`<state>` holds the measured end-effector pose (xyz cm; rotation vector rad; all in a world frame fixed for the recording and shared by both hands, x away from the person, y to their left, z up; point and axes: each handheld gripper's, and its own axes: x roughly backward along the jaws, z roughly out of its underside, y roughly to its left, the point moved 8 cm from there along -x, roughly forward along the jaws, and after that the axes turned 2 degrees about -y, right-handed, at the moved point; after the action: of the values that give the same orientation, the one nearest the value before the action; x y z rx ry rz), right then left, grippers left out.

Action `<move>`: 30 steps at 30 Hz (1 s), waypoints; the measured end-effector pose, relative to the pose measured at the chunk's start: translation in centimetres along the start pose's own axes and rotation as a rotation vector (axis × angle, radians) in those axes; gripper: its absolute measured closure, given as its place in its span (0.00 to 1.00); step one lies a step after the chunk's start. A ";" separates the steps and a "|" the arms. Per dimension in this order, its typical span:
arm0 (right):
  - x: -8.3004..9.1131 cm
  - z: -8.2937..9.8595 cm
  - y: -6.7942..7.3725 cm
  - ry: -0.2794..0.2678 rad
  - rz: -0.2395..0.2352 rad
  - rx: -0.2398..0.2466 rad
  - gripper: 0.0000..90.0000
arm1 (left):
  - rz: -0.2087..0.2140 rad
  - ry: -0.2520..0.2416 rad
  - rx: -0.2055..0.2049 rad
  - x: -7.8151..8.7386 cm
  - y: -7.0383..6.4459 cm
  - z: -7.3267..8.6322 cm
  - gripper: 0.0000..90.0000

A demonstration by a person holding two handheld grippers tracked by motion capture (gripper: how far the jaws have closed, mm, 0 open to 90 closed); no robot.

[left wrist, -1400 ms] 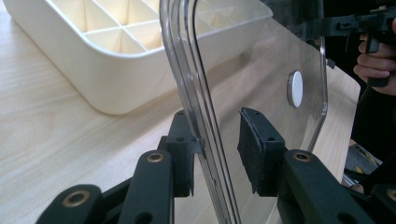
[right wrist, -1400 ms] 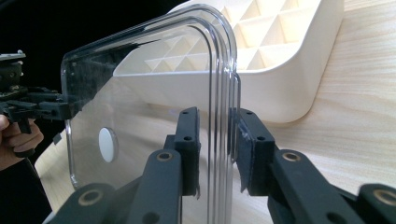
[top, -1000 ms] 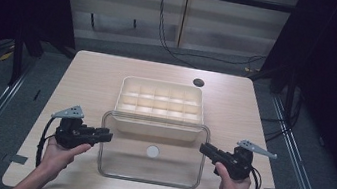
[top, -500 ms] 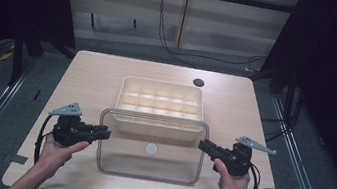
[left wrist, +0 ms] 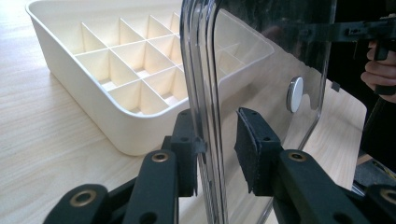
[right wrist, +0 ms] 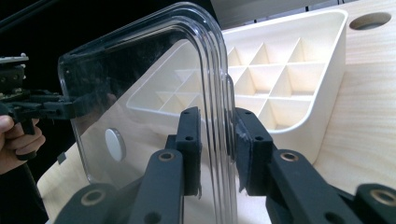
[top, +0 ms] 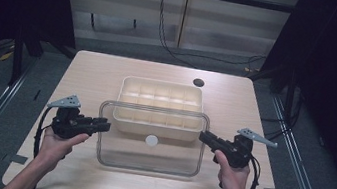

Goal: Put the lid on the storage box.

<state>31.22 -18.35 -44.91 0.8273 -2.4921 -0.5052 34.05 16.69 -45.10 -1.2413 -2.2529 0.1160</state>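
Note:
A clear plastic lid (top: 147, 154) with a white round knob (top: 151, 140) hangs level over the table, and its far edge overlaps the cream compartment tray (top: 161, 96). My left gripper (top: 105, 125) is shut on the lid's left rim and my right gripper (top: 203, 136) on its right rim. In the left gripper view the jaws (left wrist: 217, 149) straddle the lid (left wrist: 261, 56), with the tray (left wrist: 93, 88) behind. In the right gripper view the right gripper (right wrist: 217, 149) clamps the lid's rim (right wrist: 154, 93) in front of the tray (right wrist: 280, 79).
The wooden table (top: 98, 74) has a round hole (top: 198, 83) near its back right corner. Bare wood lies on both sides of the tray. Dark floor with metal rails borders the table left and right.
Both grippers have carried the lid a little away from the person, so it now overlaps the tray's near edge more.

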 end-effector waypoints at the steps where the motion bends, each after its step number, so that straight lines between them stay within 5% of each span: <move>1: 0.0 -0.2 0.0 -0.002 0.001 -0.001 0.81 | 0.006 0.000 0.003 0.0 0.0 -0.1 0.77; 11: -0.1 -1.0 -0.4 -0.028 -0.026 -0.034 0.82 | 0.012 -0.016 -0.003 0.2 -0.4 -0.9 0.79; 30: -1.7 -3.9 -0.5 -0.047 -0.006 -0.007 0.81 | -0.021 -0.076 0.004 0.5 0.6 -3.9 0.79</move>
<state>34.73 -18.41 -42.47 0.8299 -2.5301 -0.5416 36.29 16.71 -41.83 -1.2305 -2.3288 0.1624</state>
